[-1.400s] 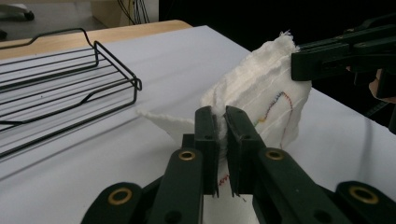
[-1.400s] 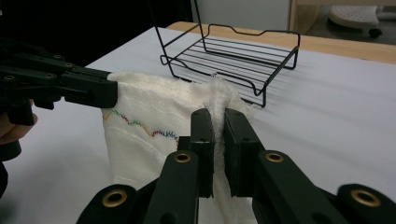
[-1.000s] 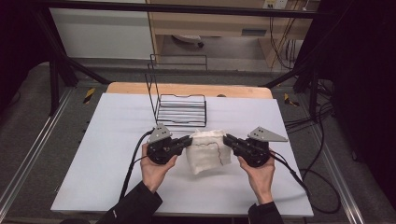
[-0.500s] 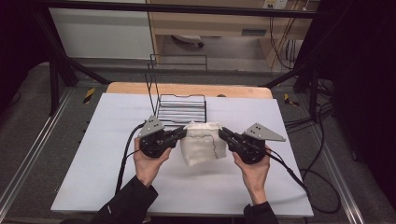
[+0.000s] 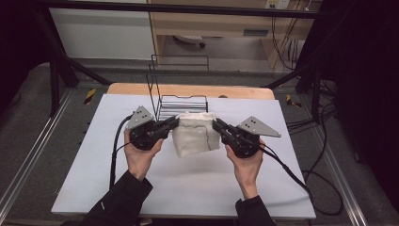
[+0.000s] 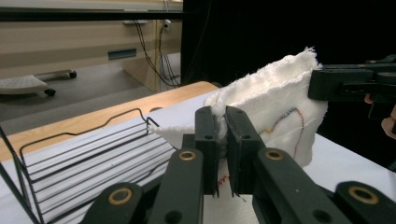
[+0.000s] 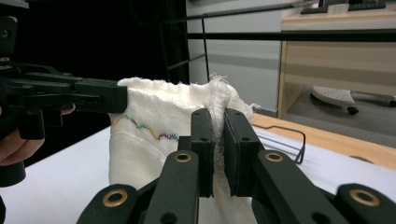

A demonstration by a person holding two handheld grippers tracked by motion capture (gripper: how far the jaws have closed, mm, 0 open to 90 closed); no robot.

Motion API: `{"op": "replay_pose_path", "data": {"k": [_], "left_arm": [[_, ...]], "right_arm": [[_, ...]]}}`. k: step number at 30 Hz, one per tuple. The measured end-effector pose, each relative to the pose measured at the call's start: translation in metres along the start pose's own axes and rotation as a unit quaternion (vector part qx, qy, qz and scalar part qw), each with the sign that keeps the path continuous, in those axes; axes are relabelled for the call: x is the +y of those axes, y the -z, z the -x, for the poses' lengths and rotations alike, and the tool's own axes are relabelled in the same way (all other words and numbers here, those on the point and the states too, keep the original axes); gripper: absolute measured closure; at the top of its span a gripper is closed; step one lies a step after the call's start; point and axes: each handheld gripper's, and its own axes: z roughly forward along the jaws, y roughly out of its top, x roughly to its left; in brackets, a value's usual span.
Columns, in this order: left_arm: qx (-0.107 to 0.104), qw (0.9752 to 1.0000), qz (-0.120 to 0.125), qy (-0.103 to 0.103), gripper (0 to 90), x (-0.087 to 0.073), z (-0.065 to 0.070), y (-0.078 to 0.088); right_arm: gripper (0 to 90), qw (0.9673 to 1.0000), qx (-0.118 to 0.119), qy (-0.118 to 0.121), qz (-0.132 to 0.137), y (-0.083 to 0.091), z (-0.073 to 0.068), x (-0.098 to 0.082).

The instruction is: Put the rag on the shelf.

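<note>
Folded white cloth with coloured stitching (image 5: 195,134), clamped at opposite top corners by the closed left gripper (image 5: 173,123) and right gripper (image 5: 217,125), has been lifted and carried toward the white table's far edge (image 5: 244,100), beside the black wire rack (image 5: 181,101), likely for placing

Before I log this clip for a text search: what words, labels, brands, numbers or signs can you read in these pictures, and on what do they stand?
None can be read.
white cloth: a wavy line of coloured stitching, no letters.
left gripper and right gripper, both shut on the cloth: no marking visible.
wire rack: no label.
Yellow-and-black strips on the floor: hazard stripes, no writing.
</note>
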Motion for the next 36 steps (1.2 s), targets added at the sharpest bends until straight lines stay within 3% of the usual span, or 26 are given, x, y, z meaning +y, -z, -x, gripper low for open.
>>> {"op": "replay_pose_path", "data": {"k": [12, 36], "left_arm": [[0.009, 0.9995, 0.03, -0.001, 83.6, 0.016, -0.009, 0.009], [0.03, 0.9977, 0.059, -0.013, 83.7, 0.058, -0.026, 0.014]], "right_arm": [[83.0, 0.9996, -0.002, 0.005, 0.027, -0.009, -0.006, 0.016], [83.0, 0.9976, -0.012, 0.021, 0.065, -0.031, -0.012, 0.059]]}}
